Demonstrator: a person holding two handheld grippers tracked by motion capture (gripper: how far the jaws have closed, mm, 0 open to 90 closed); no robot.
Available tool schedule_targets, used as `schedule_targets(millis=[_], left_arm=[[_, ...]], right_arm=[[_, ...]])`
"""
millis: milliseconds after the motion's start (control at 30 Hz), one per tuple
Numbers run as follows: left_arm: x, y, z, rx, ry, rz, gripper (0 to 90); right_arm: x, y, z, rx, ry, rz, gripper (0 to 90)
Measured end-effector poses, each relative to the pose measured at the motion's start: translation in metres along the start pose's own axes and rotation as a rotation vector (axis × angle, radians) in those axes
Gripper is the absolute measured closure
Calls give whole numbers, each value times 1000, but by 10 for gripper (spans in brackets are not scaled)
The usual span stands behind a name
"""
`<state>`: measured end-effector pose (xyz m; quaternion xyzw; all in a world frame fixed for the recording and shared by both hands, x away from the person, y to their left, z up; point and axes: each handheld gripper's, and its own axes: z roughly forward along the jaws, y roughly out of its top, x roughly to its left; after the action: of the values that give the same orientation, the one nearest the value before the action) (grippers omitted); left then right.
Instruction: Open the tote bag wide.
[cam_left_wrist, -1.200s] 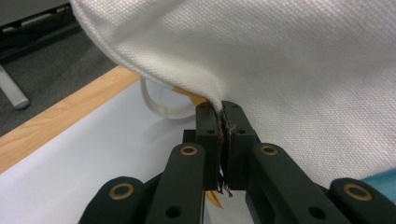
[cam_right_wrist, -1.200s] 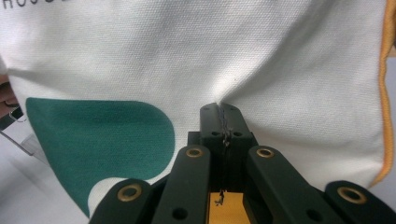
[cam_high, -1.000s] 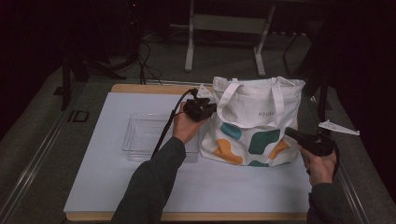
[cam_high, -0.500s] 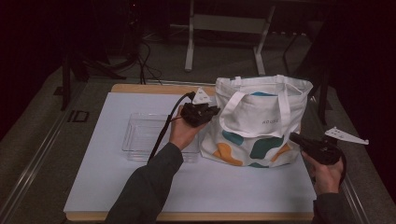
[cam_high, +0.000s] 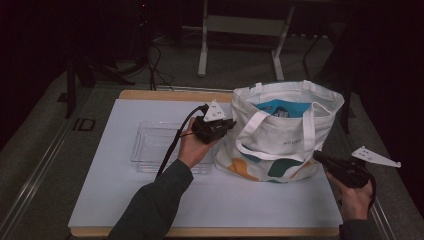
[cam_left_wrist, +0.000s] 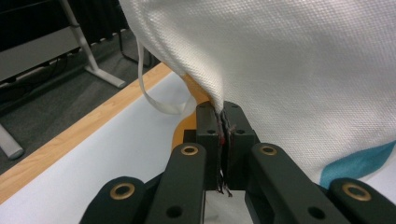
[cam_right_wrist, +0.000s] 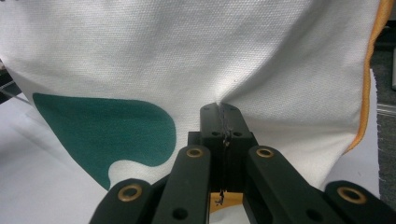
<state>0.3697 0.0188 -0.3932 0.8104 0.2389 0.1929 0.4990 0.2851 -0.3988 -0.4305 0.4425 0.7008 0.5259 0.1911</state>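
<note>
Tote bag (cam_high: 280, 137) stands upright on the white table (cam_high: 125, 200), right of centre, mouth open, a blue item (cam_high: 277, 107) seen inside. A clear tray (cam_high: 150, 145) lies just beside it on the left.

Left gripper (cam_high: 227, 125) is held at the bag's left side, near the upper edge. In the left gripper view the jaws are seen closed together with a fold of the white cloth (cam_left_wrist: 280, 60) pinched between them; frayed threads hang out below the pads. One strap (cam_left_wrist: 159, 100) loops down behind.

Right gripper (cam_high: 320, 157) is held at the bag's lower right corner. In the right gripper view the jaws are likewise clamped on a pinch of cloth (cam_right_wrist: 224, 56), beside the dark green patch (cam_right_wrist: 112, 130), with the orange seam (cam_right_wrist: 373, 70) off to one side.

Step in hand, as judged: the bag is being held or shifted by both side walls.

Notes for doing it well:
- Both pinches should be kept firm; only a thin fold is caught, so slipping is likely if pulled hard.
- The two hands should be moved together, at the same pace, so the cloth is not stretched or twisted.
- The bag should be kept upright so the contents are not tipped out.
- The tray should be steered clear of.
</note>
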Motion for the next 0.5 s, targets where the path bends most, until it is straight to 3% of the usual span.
schedule_targets(millis=[500], left_arm=[[-14, -11, -4, 17, -9, 44, 873]], right_arm=[[7, -21, -7, 21, 0, -23, 900]])
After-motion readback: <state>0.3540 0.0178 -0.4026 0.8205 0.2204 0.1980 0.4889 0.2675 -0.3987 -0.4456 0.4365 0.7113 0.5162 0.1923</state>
